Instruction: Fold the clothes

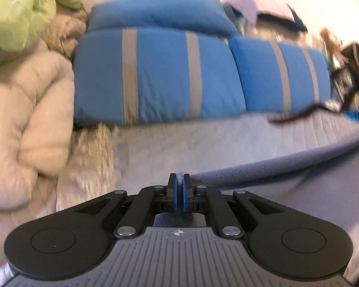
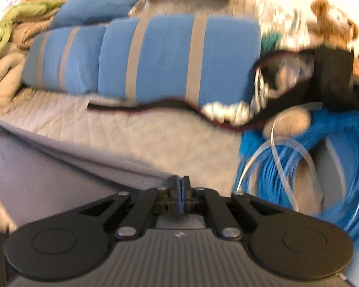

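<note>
Jaw-pinched lilac cloth [image 1: 263,167], edge stretched sideways

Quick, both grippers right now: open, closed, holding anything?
Left gripper: closed on the edge of the lavender-grey garment.
Right gripper: closed; it seems to pinch the same garment, but blur hides the contact.

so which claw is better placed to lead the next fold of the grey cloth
Left, probably. The left claw visibly pinches the grey cloth's edge. The right claw is shut too, but its hold on the cloth is unclear.

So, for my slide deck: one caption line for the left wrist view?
Left gripper shut on a lavender cloth's edge, stretched over a bed facing striped blue pillows.
</note>
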`<state>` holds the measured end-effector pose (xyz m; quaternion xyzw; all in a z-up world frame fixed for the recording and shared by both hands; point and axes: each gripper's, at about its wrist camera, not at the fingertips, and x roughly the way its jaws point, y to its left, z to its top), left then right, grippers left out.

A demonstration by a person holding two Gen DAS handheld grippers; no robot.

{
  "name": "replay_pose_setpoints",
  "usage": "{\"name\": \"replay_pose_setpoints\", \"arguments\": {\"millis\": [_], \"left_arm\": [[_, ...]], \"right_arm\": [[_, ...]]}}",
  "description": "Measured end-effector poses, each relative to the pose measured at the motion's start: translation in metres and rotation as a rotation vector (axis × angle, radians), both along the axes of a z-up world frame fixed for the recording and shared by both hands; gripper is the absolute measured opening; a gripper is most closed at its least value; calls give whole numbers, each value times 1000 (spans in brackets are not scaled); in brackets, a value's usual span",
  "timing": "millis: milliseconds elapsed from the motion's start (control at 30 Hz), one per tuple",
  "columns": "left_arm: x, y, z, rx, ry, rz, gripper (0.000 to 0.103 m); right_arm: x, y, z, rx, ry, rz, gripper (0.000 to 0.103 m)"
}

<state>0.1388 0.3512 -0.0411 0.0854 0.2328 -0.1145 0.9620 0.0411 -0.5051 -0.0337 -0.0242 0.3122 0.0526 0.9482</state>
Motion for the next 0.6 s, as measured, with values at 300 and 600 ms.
{"name": "replay_pose_setpoints", "arguments": {"millis": [300,600], "left_arm": [[-23,-5,-6,70,104,34,43],[-20,-68,64,193,107,-11,68]], "right_arm": [[-24,19,-37,-110,88,47,26],[-37,43,-49,-524,74,157,71]]}}
